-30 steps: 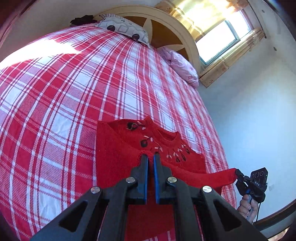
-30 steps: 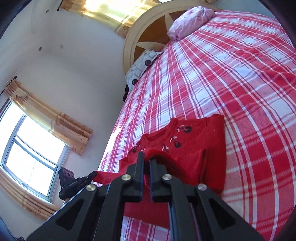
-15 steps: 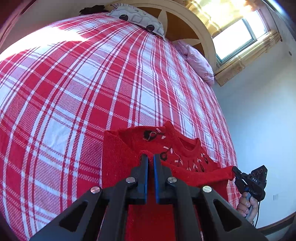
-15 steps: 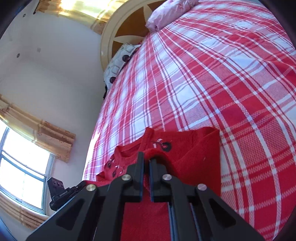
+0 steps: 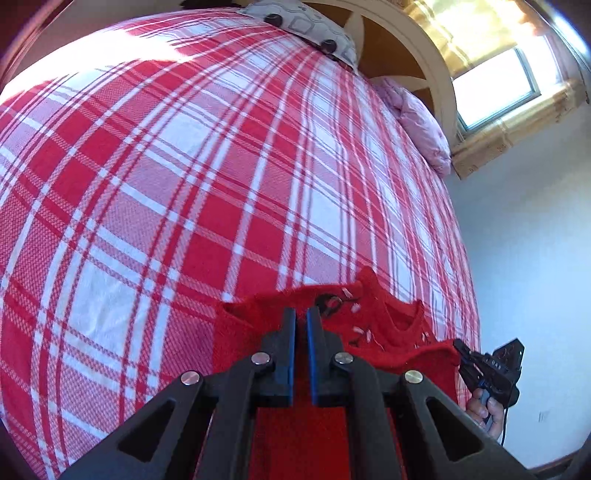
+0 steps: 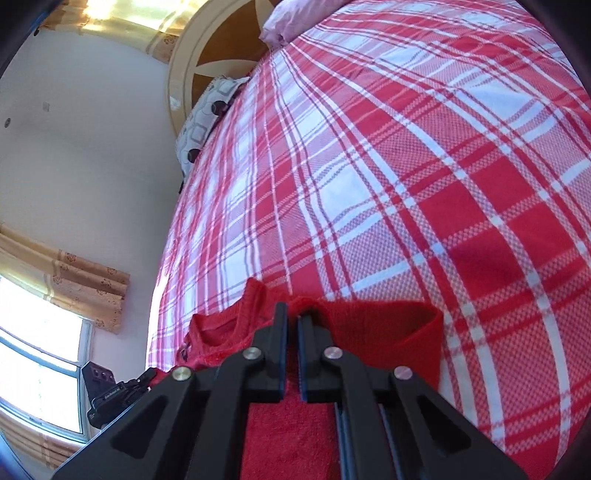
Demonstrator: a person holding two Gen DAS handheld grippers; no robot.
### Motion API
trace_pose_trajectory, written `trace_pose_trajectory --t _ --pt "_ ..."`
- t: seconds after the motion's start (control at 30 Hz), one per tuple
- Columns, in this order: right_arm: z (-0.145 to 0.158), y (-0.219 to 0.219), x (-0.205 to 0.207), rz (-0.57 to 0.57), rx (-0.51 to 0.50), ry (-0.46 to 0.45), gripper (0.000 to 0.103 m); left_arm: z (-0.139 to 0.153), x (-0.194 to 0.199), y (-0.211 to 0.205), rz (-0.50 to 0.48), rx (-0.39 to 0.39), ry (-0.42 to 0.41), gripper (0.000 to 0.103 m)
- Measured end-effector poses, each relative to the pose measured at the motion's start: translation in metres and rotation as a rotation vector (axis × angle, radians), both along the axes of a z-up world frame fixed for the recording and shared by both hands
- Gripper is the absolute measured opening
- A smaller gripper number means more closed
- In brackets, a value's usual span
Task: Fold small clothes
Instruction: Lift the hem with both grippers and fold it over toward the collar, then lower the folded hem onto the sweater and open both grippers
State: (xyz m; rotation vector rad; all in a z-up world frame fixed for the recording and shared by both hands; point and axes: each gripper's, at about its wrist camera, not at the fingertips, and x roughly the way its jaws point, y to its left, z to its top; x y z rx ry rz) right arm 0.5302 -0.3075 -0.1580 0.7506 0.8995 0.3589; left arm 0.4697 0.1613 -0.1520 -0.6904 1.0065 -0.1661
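- Counts: one red sweater point(image 5: 373, 332), two tools, two pillows, two windows, one bed.
- Red sweater lies at the near edge of the bed point(image 5: 184, 184), on the red-and-white plaid cover; its neckline and a few dark and white stitched motifs face up, and its near part is lifted over the rest.
- Left tool point(image 5: 301, 321) is clenched on the lifted red knit, which bunches at its fingertips and runs back between its blue-lined fingers point(image 5: 290, 350).
- Right tool point(image 6: 289, 317) is likewise clenched on a raised fold of the sweater; to its right the cloth doubles over in a thick rolled edge.
- In the left wrist view the right tool shows at the far right, gripping the sweater's right end, with the person's hand point(image 5: 485, 408) on its handle.
- In the right wrist view the left tool shows at the lower left, off the side of the bed.
- Patterned grey pillow point(image 5: 306, 26) and pink pillow point(image 5: 421, 125) lie at the far end, against a rounded headboard point(image 5: 410, 44).
- Windows with tan curtains: one beside the headboard point(image 5: 495, 88), one low on the left in the right wrist view point(image 6: 37, 369).
- Each tool's black frame hides the near part of the sweater in its own view.
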Motion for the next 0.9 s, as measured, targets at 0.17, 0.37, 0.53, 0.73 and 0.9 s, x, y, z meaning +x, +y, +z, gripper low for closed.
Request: trace_pose_trajectory --t 0.17,0.37,0.53,0.73,0.9 --pt "-0.012 -0.002 0.013 -0.029 0.007 0.041 0.008 0.002 0.005 0.026 0.087 -0.011 -0.011 0.005" --pt "-0.005 -0.016 0.002 -0.096 0.029 -0.011 0.076 0.027 -0.024 0.015 0.022 0.095 -0.112 0.005" --pt "0.021 -0.02 -0.019 -0.119 -0.057 -0.099 0.075 0.035 -0.041 -0.025 -0.102 0.188 -0.164 0.005" --pt "0.035 0.043 -0.042 0.099 -0.249 -0.122 0.062 0.013 -0.037 -0.059 -0.167 0.239 -0.115 0.006" --pt "0.001 0.071 -0.071 0.172 -0.418 -0.034 0.052 -0.014 -0.048 -0.06 -0.174 0.348 -0.051 0.006"
